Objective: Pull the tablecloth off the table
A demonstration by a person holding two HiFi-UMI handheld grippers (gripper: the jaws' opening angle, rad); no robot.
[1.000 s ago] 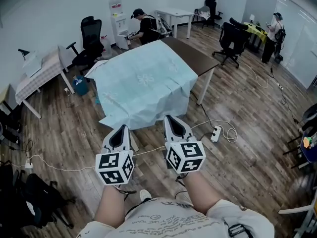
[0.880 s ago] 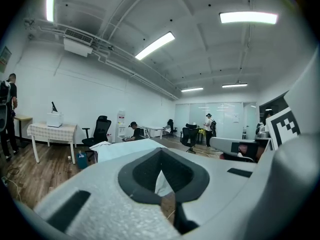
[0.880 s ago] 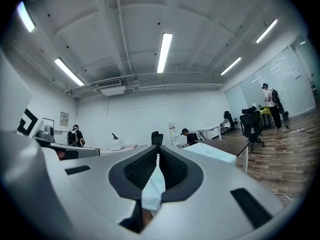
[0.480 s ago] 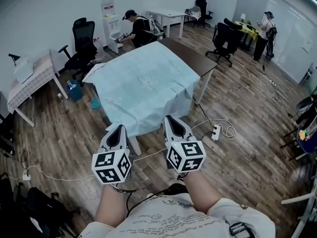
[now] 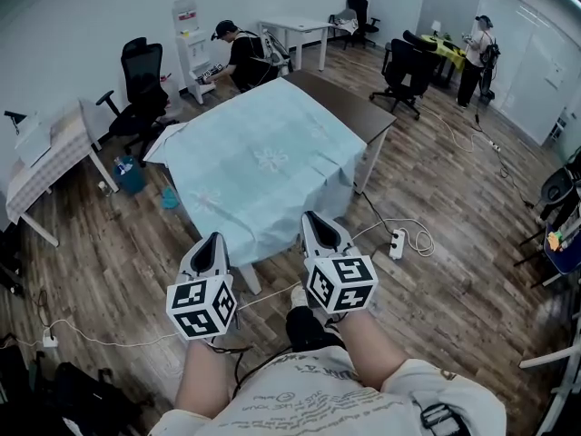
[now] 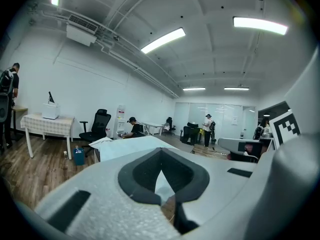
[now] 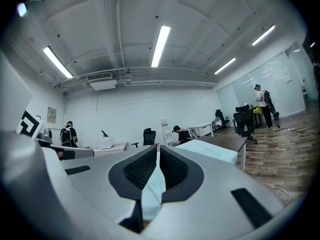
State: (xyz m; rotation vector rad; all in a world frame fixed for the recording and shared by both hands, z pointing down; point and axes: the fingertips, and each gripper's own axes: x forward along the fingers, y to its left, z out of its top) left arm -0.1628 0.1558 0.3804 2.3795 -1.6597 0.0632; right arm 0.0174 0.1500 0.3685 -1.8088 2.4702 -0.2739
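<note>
A light blue tablecloth (image 5: 259,166) lies over a dark brown table (image 5: 354,107), whose far right strip is bare. The cloth's near edge hangs down toward me. My left gripper (image 5: 216,238) and right gripper (image 5: 312,216) are side by side at that edge, both shut on it. In the left gripper view the jaws (image 6: 160,153) are closed with a fold of tablecloth (image 6: 163,184) pinched between them. The right gripper view shows the same: closed jaws (image 7: 158,148) with the tablecloth (image 7: 151,186) caught between the pads, and the table (image 7: 227,142) beyond.
A power strip with a white cable (image 5: 397,243) lies on the wood floor right of the table. A checked side table (image 5: 45,157), a blue bin (image 5: 130,173) and an office chair (image 5: 136,75) stand at the left. One person crouches (image 5: 243,57) behind the table; another stands far right (image 5: 476,48).
I have stepped back a little, and a shoe now shows below my grippers. Both grippers keep their hold, and the cloth's near edge hangs lower and closer to me.
</note>
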